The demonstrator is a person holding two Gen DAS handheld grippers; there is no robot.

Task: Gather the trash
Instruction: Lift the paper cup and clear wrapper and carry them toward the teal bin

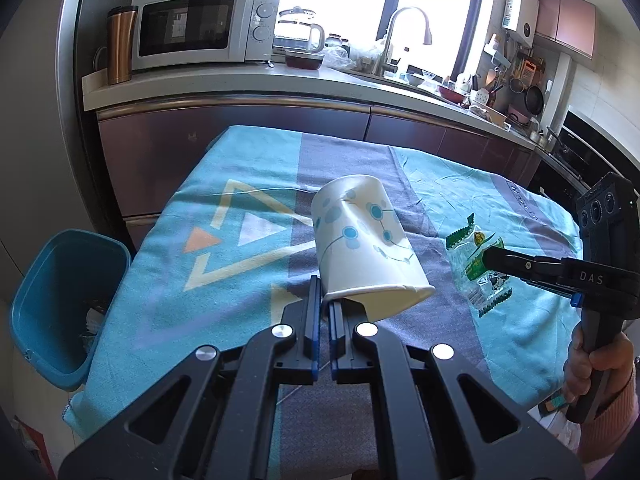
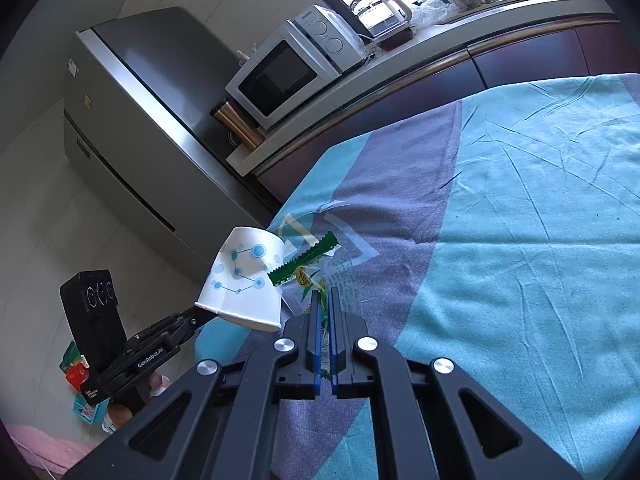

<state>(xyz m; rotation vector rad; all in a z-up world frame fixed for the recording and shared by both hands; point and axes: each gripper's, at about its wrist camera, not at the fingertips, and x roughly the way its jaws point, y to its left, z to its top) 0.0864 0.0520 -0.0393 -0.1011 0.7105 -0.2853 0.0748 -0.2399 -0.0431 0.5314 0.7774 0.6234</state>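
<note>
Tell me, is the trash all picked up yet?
Almost! Both pieces are off the cloth: the left tongs pinch the paper cup by its rim, and the right tongs grip the clear green wrapper. What's left is dropping them into the blue bin beside the table, which already holds some scraps.

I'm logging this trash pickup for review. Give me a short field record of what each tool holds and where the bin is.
left tool: shut on the rim of the paper cup
right tool: shut on the clear green wrapper
cup state: dented, lifted, mouth toward the camera
bin: blue, on the floor left of the table
table cover: teal and grey cloth
</note>
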